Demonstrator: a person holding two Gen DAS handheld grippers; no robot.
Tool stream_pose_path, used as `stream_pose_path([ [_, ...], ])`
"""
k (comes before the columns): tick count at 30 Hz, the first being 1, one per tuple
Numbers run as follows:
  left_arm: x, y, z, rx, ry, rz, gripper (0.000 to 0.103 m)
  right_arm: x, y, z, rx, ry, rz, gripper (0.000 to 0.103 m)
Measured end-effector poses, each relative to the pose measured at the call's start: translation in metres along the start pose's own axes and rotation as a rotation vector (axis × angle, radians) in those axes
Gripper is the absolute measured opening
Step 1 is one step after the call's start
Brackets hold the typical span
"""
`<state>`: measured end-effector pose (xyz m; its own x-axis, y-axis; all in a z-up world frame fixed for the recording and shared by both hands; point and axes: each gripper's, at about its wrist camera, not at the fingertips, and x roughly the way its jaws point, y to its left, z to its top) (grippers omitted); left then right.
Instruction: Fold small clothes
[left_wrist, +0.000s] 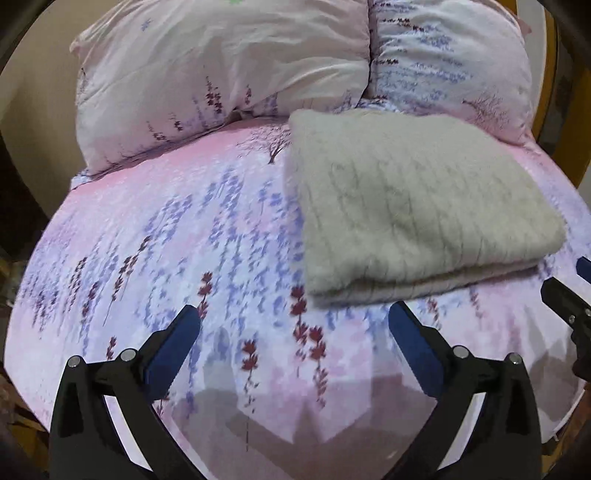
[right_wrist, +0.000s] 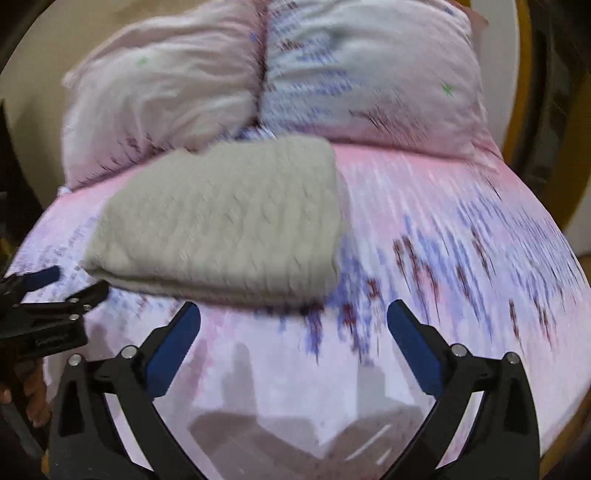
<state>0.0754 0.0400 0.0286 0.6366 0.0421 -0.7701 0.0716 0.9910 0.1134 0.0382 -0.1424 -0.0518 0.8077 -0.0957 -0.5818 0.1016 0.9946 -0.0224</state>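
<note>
Most of both views is filled by a bed (left_wrist: 184, 236) covered in a pink sheet printed with purple and dark red lavender stems. Two pillows (left_wrist: 221, 74) in the same print stand side by side against the far end, touching each other along a central seam and leaning slightly toward the mattress.

On the sheet, just in front of the pillows, lies a grey knitted garment (left_wrist: 413, 206), folded into a thick, roughly rectangular stack with a cable-like ribbed texture. Its layered folded edge faces the cameras. In the left wrist view it sits to the right of centre; in the right wrist view the same garment (right_wrist: 229, 221) sits to the left of centre, so it lies between the two tools, a little beyond their tips.

Nearer the cameras, the left gripper (left_wrist: 295, 321) hovers over bare sheet, its jaws spread wide with nothing between the blue pads. The right gripper (right_wrist: 293, 319) is likewise spread wide above the sheet, holding nothing; this view is motion-blurred. Each tool shows at the edge of the other's view, close to the garment's near corners but not touching it. Shadows of the tools fall on the sheet below them.
</note>
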Motion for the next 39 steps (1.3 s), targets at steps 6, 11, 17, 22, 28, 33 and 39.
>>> stream_pose_path([
  [6, 0.008, 0.009, -0.010, -0.065, 0.062, -0.066, 0.102, 0.016, 0.013, -0.014, -0.007, 0.067, -0.007, 0.101],
  [11, 0.004, 0.007, -0.013, -0.055, 0.066, -0.069, 0.102, 0.021, 0.018, -0.016, 0.008, 0.087, -0.001, 0.101],
  [17, 0.005, 0.007, -0.012, -0.041, 0.108, -0.079, 0.102, 0.025, 0.023, -0.015, -0.003, 0.089, -0.028, 0.101],
  [22, 0.006, 0.005, -0.010, -0.043, 0.155, -0.071, 0.102, 0.028, 0.022, -0.011, -0.001, 0.123, -0.028, 0.101],
  [28, 0.008, 0.006, -0.007, -0.057, 0.172, -0.059, 0.102, 0.029, 0.023, -0.011, 0.003, 0.123, -0.033, 0.101],
  [33, 0.007, 0.005, -0.009, -0.060, 0.170, -0.055, 0.102, 0.030, 0.023, -0.010, 0.006, 0.130, -0.036, 0.101],
  [39, 0.007, 0.005, -0.010, -0.061, 0.170, -0.055, 0.102, 0.030, 0.023, -0.010, 0.012, 0.129, -0.043, 0.101],
])
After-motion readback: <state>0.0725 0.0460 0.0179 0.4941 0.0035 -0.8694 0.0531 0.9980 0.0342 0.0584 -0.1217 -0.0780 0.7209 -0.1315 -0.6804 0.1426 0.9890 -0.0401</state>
